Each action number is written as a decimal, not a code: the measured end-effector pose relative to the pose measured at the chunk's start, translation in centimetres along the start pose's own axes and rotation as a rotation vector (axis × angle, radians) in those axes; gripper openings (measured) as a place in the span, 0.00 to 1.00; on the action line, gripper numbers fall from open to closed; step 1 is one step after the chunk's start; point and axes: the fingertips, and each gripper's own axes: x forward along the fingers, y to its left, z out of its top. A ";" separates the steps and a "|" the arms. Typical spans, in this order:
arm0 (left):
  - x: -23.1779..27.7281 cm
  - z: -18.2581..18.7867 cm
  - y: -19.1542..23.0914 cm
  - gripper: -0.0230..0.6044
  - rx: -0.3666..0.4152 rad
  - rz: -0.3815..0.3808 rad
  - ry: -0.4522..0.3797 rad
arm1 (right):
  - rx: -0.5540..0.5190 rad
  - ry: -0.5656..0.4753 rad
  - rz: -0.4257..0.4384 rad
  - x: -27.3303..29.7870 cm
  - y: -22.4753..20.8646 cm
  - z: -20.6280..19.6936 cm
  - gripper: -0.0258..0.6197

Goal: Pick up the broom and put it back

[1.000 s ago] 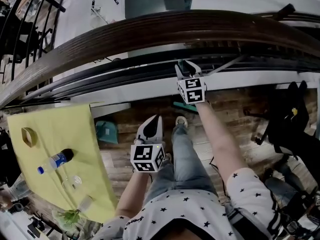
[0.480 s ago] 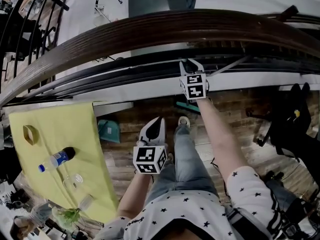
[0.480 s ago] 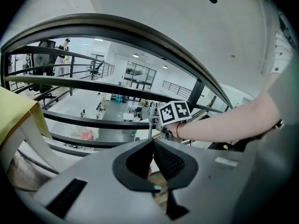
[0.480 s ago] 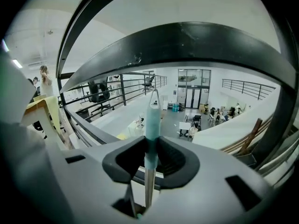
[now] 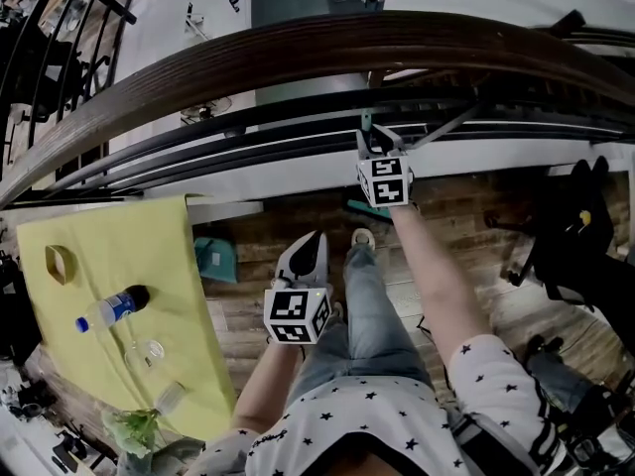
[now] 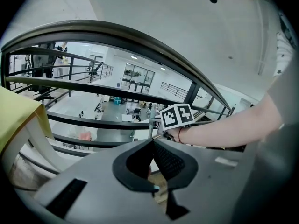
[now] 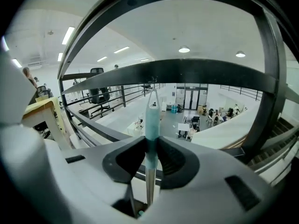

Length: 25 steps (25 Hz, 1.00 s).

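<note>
In the right gripper view the broom's thin handle [image 7: 152,120], with a teal sleeve over a metal shaft, stands upright between the pads, and my right gripper [image 7: 152,146] is shut on it. In the head view the right gripper [image 5: 373,143] reaches out to the railing, the handle's top [image 5: 365,121] shows above it, and the broom's teal head [image 5: 361,209] rests on the wooden floor below. My left gripper [image 5: 309,242] hangs lower, over the person's leg, shut with nothing in it. The left gripper view shows its pads [image 6: 164,158] meeting at the tips.
A curved wooden handrail [image 5: 298,58] with dark metal bars runs across just beyond the right gripper. To the left stands a yellow table [image 5: 139,256] with a bottle [image 5: 109,310] and a tape roll [image 5: 58,266]. A teal dustpan [image 5: 211,259] lies on the floor. Dark gear [image 5: 575,236] stands at right.
The right gripper's jaws, open around the handle a second ago, have closed on it, and the gripper has shifted slightly toward the railing. The left gripper has stayed where it was.
</note>
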 end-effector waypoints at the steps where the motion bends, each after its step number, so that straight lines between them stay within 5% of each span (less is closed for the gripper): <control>1: -0.3 -0.1 -0.1 0.05 0.002 -0.003 0.000 | 0.000 -0.003 -0.002 -0.6 0.2 0.0 0.16; 25: -10.5 -1.1 -5.4 0.05 0.087 -0.092 -0.036 | 0.000 -0.025 -0.078 -16.6 4.9 -4.2 0.16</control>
